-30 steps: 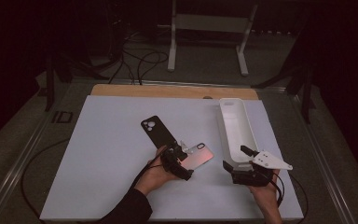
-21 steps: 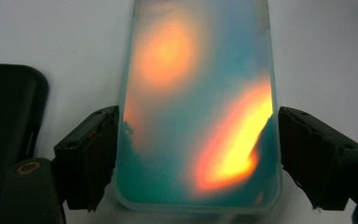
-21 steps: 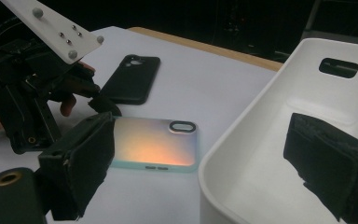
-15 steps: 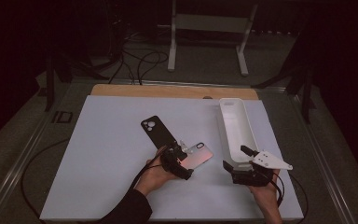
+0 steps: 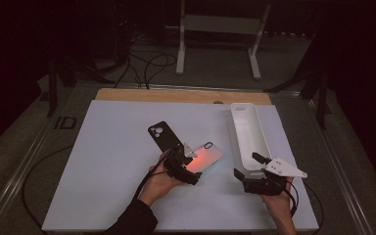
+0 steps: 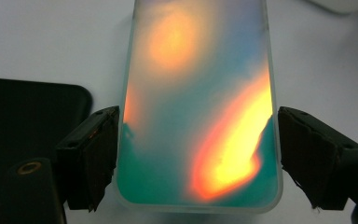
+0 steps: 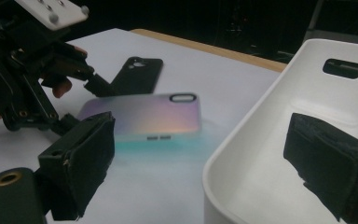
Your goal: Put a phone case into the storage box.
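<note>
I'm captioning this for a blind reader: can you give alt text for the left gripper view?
An iridescent phone case, glowing orange, yellow and teal, lies on a white table between the two black jaws of the left hand-held gripper, which flank its long edges near one end. A black phone case lies beside it at the left.

The iridescent, glossy translucent-plastic phone case (image 6: 198, 102) at frame centre has a frosted rim. The matt black phone case (image 5: 164, 136) left of it looks rubbery. The smooth white plastic tray (image 7: 270, 154) at right gleams softly. The gripper pads (image 6: 95, 154) look rough, foam-like.
</note>
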Demonstrator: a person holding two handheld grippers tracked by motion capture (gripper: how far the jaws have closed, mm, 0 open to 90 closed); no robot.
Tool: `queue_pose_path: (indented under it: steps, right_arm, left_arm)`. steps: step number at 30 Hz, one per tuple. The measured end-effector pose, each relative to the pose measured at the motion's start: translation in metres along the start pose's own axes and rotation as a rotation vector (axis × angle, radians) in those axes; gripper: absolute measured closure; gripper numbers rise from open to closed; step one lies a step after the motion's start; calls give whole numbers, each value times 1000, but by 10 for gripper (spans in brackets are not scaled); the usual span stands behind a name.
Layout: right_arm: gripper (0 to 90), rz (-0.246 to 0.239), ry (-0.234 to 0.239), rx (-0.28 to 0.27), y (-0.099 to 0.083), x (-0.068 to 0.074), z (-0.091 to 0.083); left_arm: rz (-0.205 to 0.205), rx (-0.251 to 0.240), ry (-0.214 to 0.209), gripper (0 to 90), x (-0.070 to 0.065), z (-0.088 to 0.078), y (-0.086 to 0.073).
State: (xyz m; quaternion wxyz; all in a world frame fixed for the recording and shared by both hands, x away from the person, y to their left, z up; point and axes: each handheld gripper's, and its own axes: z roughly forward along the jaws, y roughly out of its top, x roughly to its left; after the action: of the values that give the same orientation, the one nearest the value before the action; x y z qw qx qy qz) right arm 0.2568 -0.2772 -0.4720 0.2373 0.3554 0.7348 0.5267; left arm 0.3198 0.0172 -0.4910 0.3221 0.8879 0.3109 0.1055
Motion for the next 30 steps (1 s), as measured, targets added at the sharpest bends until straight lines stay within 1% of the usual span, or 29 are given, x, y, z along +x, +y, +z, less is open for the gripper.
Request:
queue_pose_path:
  steps: [3,7,8,10,11,12,13,16,19,21,25,30]
  right_arm:
    - [88,7,1,-3,2,0,-1]
    - [88,11,5,-7,4,0,-1]
    - [88,13,7,-7,5,0,-1]
    - [88,17,20,-3,10,1,0]
    - [88,17,20,-3,10,1,0]
    - [88,22,31,2,13,1,1]
    - [88,22,33,5,14,1,1]
    - [88,37,56,14,21,1,6]
    - [88,41,82,24,28,1,11]
    - [88,43,100,33,33,2,15]
    - [88,58,131,42,44,4,24]
    - [88,72,166,47,57,8,36]
  left_arm:
    - [0,-29,11,171,1,-9,0]
    - [4,-47,16,171,2,-16,1]
    - [10,-73,33,171,3,-24,0]
    - [15,-98,48,170,4,-31,0]
    - [15,-98,48,170,4,-31,0]
    - [14,-110,52,170,4,-34,0]
    - [13,-131,69,170,5,-39,-1]
    - [13,-152,85,170,8,-46,-2]
    - [9,-175,94,170,10,-53,-3]
    - [6,-184,90,170,11,-56,-3]
    - [13,-201,98,170,10,-60,-4]
    - [15,-227,91,170,9,-64,-3]
